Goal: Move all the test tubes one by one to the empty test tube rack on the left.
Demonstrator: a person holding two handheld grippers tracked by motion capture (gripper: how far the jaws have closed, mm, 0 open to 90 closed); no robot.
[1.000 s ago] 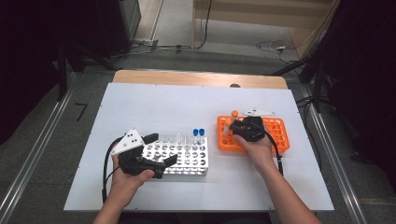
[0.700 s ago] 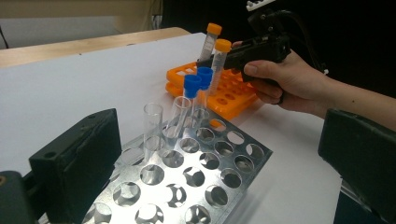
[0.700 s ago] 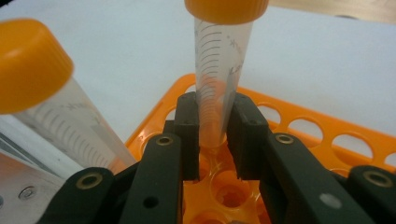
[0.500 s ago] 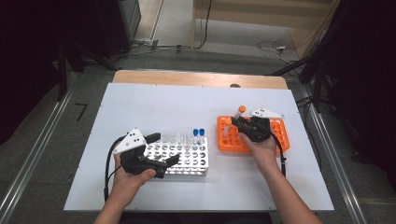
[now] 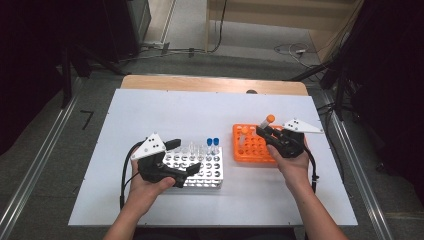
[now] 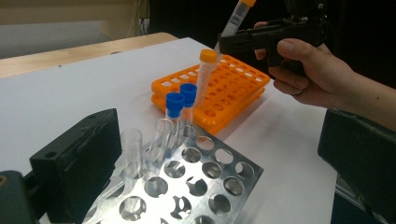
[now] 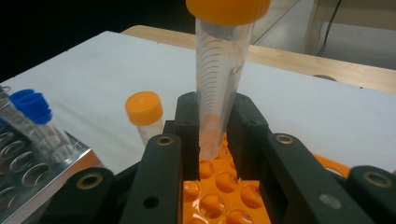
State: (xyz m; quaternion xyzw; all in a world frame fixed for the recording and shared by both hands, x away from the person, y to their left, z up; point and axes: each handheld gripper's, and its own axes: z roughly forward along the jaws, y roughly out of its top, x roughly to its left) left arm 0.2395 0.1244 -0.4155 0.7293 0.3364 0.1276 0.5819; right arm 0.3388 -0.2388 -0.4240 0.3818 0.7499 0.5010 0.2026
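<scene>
The right hand-held gripper [image 5: 268, 131] is clamped on an orange-capped tube [image 7: 223, 79], its jaws pinching the tapered lower part, and carries it clear above the orange rack [image 5: 250, 152], at about 3 o'clock on the table [image 5: 165, 107]. A second orange-capped tube [image 6: 205, 77] stands in that rack, near its 9 o'clock end. In the metal rack [image 5: 212, 175], at about 7 o'clock on the table, two blue-capped tubes [image 5: 213, 143] stand along the far edge with a few uncapped clear tubes [image 6: 132, 150] beside them; most holes in both racks are vacant. My judgement is that the work is mid-way: one tube is lifted free and has not yet been set anywhere, and whether it is bound for the metal rack or another hole of the orange one cannot be told.

The left hand-held gripper [image 5: 186, 159] has its jaws spread wide to either side of the metal rack's near corner, holding nothing.

The right gripper view gives the grip itself: the tube's tip hangs just above the orange holes, graduations visible on its wall. The left gripper view shows that tube tilted. The high view alone places both racks side by side, apart
</scene>
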